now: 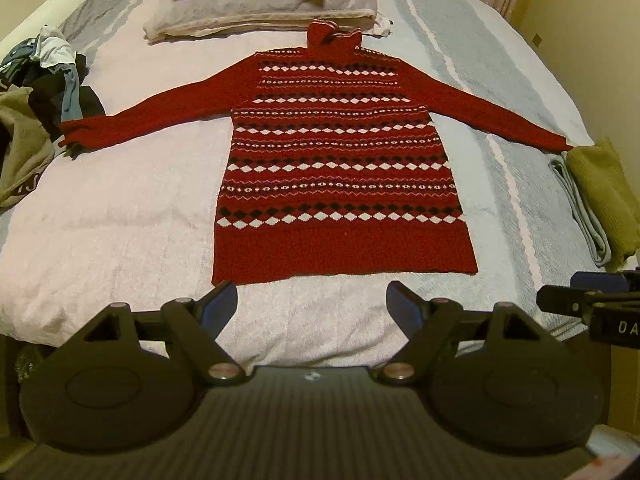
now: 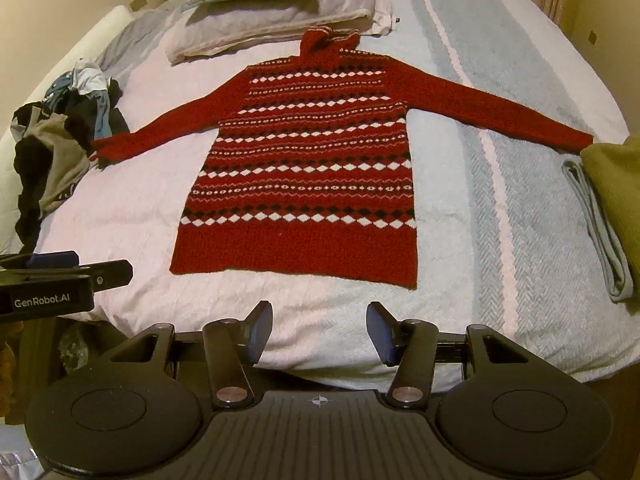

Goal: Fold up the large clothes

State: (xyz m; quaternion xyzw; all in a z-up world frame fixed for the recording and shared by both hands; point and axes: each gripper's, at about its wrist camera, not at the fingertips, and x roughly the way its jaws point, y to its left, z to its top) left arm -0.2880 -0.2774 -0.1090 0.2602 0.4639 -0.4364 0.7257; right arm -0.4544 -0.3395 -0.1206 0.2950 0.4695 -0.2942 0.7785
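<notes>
Where writing can be read at all, it sits on the tools: "GenRobot.AI" on the side of the left gripper (image 2: 66, 276) as seen from the right wrist, and the letters "DA" (the rest cut off by the frame edge) on the right gripper (image 1: 592, 300) as seen from the left wrist.

Item, task garment: red knitted sweater (image 1: 344, 168), long body, high collar, bands of white and black diamonds. It lies flat in the middle of the bed (image 1: 120, 220), both sleeves spread outward, hem nearest the grippers, collar touching the pillows.

Item, fingers: both pairs stand apart with nothing between them, the left pair wider than the right, held above the bedspread just short of the hem.

Item, pillows (image 1: 260, 4): a grey one with a green checked cushion on top, its upper part cut off by the frame.

Item, pile of loose clothes (image 1: 44, 80) at the left edge of the bed: dark, grey and pale blue pieces tangled together, single garments hard to tell apart; the left cuff ends against it. Some pale lettering on a grey piece cannot be read.

Item, folded stack (image 1: 596, 200) at the right edge: olive-green textile over pale blue, partly out of frame; the right cuff reaches it.
</notes>
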